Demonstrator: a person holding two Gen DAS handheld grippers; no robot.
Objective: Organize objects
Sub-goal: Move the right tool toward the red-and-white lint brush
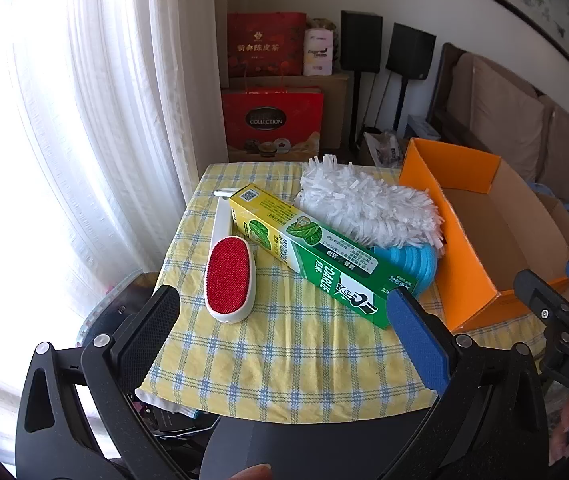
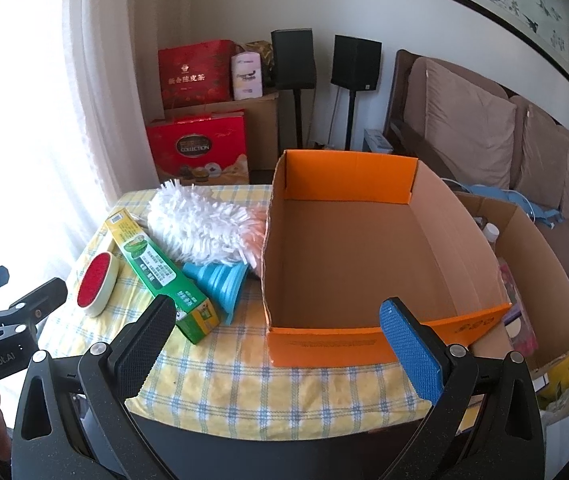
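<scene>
The lint brush's (image 1: 229,276) white handle ran under the far end of the toothpaste box (image 1: 308,254), so part of it was hidden, and the blue funnel (image 1: 412,264) showed only partly from the left wrist view, tucked behind the box and under the white duster (image 1: 368,206). The duster's far side pressed against the orange cardboard box's (image 2: 326,346) left wall, its handle not visible. All lay on a yellow checked tablecloth (image 1: 284,364). The toothpaste box read "DARLIE", upside down to the camera; its smaller print was too fine to read. Behind the table, a red gift box (image 1: 272,122) read "COLLECTION". The left gripper (image 1: 284,344) hovered over the near table edge, fingers spread wide, holding nothing; the right gripper (image 2: 280,344) did likewise before the orange box, whose interior was bare cardboard.
</scene>
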